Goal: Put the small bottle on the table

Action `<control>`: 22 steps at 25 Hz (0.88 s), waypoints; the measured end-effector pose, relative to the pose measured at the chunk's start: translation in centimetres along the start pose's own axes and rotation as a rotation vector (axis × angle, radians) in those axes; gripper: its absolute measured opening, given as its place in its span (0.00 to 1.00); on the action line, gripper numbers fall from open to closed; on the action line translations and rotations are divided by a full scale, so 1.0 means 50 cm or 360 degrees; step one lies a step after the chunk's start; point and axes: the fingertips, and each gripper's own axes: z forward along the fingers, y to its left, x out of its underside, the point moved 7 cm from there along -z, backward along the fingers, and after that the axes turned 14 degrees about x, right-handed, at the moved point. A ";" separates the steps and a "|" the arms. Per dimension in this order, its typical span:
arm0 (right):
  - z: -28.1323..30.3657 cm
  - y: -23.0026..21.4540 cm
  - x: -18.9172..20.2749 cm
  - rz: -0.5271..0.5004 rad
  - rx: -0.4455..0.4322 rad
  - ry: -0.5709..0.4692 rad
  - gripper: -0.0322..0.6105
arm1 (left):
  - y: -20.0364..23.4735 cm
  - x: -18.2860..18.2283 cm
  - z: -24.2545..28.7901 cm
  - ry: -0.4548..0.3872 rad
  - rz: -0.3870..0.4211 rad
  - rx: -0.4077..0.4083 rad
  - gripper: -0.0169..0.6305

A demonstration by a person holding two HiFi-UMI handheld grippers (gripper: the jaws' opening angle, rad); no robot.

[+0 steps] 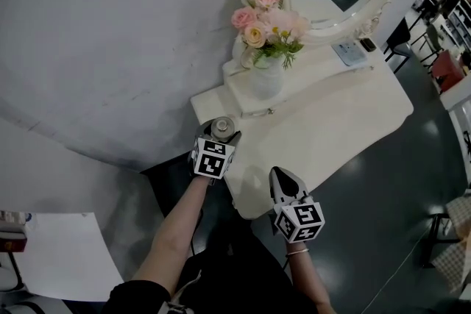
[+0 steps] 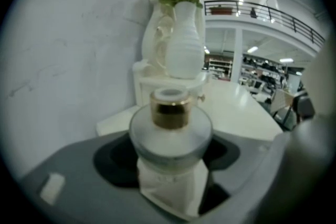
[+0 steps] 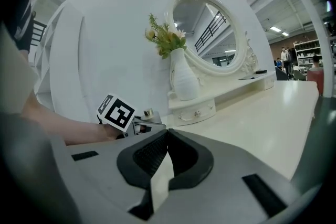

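left gripper [image 1: 219, 134] jaws clamp the round, frosted small bottle [image 2: 170, 128] with its shiny gold collar. right gripper [image 1: 279, 173], at 4 o'clock, is pinched together.

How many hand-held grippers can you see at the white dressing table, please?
2. The left hand-held gripper holds the small frosted gold-collared bottle at the left edge of the white table; the right hand-held gripper, shut and empty, hovers over its near corner.

White table [image 1: 331, 114] against white wall [image 1: 110, 33], dark floor [image 1: 383, 187].
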 end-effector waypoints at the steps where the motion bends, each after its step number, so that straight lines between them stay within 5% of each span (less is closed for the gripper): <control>1: 0.002 -0.002 0.000 0.0007 0.0001 0.0004 0.06 | 0.005 0.000 0.006 0.0004 0.0006 -0.0005 0.55; 22: 0.008 -0.022 0.015 0.0010 -0.0004 0.0051 0.06 | 0.061 -0.026 0.074 0.0010 0.0031 -0.0050 0.55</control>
